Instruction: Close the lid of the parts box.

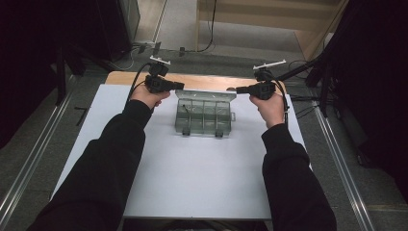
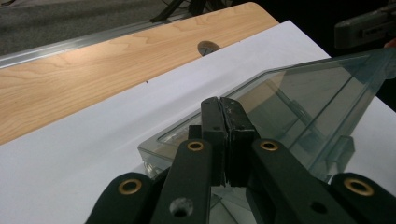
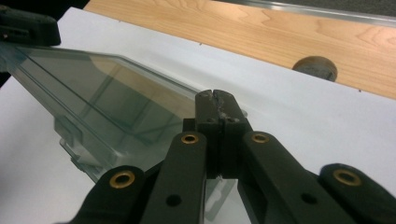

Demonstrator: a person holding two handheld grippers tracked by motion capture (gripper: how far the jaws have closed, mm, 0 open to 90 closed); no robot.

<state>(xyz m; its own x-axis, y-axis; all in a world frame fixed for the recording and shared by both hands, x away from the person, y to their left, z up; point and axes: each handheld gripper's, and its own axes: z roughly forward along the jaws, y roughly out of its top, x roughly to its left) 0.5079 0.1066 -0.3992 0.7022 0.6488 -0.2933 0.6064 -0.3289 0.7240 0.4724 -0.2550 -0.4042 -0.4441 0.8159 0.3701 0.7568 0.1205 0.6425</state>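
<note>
The clear compartment box sits mid-surface, its lid raised along the far edge — long axis running left to right between the hands. The left hand-held gripper and right hand-held gripper are each clenched at one lid corner, equally near.

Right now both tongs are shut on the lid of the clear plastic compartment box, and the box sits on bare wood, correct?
Not quite. The left tongs and right tongs are shut on the lid of the clear plastic compartment box, but the box sits on the white sheet, not on bare wood. The high view shows the wooden tabletop exposed at the far edge, beyond the sheet.
</note>
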